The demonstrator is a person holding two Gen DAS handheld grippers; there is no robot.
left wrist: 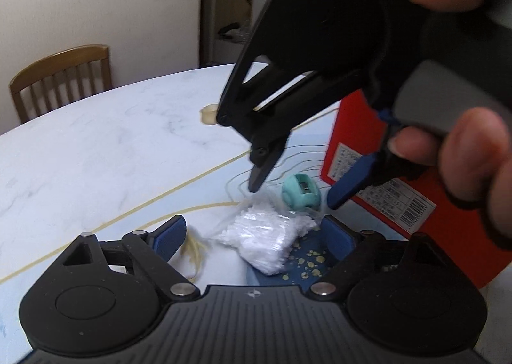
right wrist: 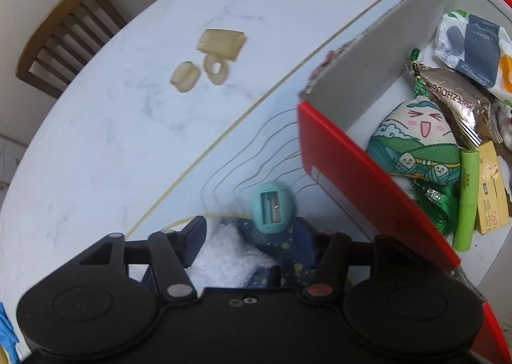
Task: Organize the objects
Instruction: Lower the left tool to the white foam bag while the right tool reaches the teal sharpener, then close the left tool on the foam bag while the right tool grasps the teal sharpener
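Observation:
A white fluffy item in a clear plastic bag [left wrist: 262,242] lies on a blue gold-dotted piece [left wrist: 307,263] on the marble table [left wrist: 112,146]. My left gripper [left wrist: 252,236] is open, its blue pads on either side of the bag without pressing it. A teal pencil sharpener [left wrist: 300,194] stands just behind the bag. My right gripper [left wrist: 294,196] comes down from the upper right, held by a gloved hand [left wrist: 464,152], and is open with its fingertips either side of the sharpener. In the right wrist view the sharpener [right wrist: 272,207] and the bag [right wrist: 224,255] lie between the right gripper's [right wrist: 252,236] fingers.
An open red box [right wrist: 352,165] stands right of the sharpener and holds a cartoon pouch [right wrist: 412,140], a green tube [right wrist: 465,200], snack packets and tissues. Three yellowish translucent pieces [right wrist: 211,60] lie farther out on the table. A wooden chair [left wrist: 60,76] stands at the table's far edge.

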